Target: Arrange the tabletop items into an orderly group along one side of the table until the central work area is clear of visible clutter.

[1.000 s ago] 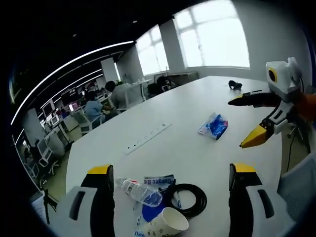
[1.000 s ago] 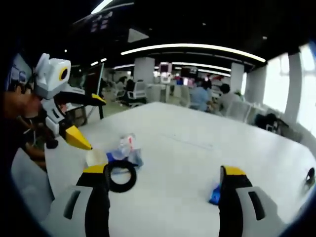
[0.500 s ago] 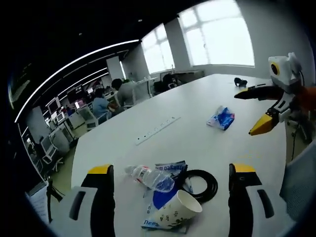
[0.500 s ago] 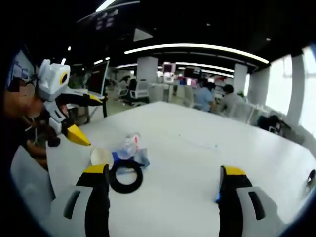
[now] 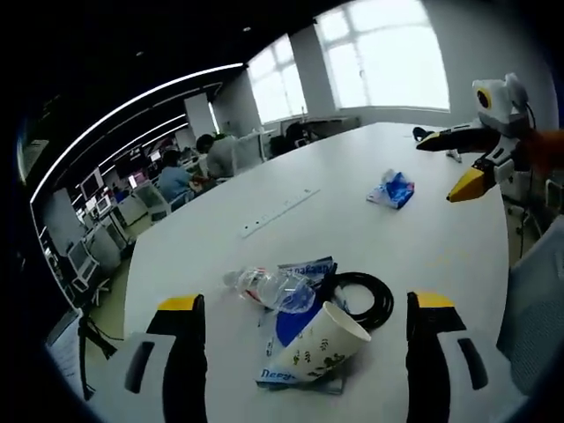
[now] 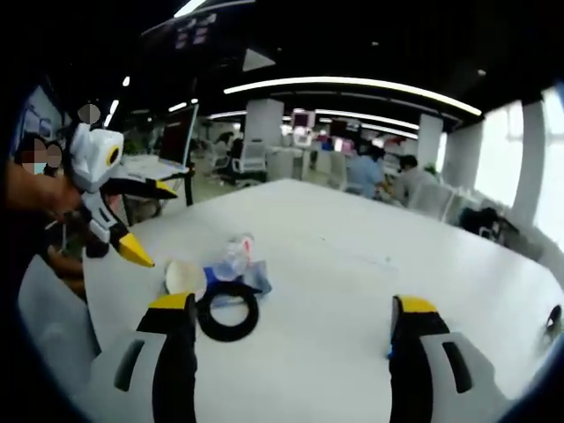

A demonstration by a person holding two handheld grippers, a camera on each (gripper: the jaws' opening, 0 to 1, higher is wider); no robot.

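White table top [image 5: 423, 256] under both grippers, with a small heap of clutter nearest in the left gripper view: paper cup [image 5: 326, 342] tipped on its side, mouth facing up and right, lying on a blue-and-white packet [image 5: 286, 328]. Just behind, a crushed clear bottle [image 5: 273, 288] on its side and a black cable coil [image 5: 361, 298] touching the cup's rim. Left gripper [image 5: 300, 330] held low over the near edge, jaws wide apart, gripping nothing, heap between the tips. Since a second ago, nearer and larger in that view, cup now fully visible: camera drawn back or tilted down, heap itself apparently unmoved. Farther off, a blue-and-white wrapper [image 5: 390, 189] alone, well apart from the heap, and a white power strip [image 5: 280, 211] lying toward the far left. At far right, the right gripper [image 5: 461, 159] in the air, yellow tips spread, empty, higher up than before.

In the right gripper view, same coil [image 6: 227, 314], cup [image 6: 185, 278] and bottle [image 6: 231, 256] near left, left gripper [image 6: 144, 222] hovering beside them, blue wrapper peeking behind the right jaw.

Judged: nothing yet picked up; items not yet gathered; central area not yet clear. Likely next: heap or lone wrapper.
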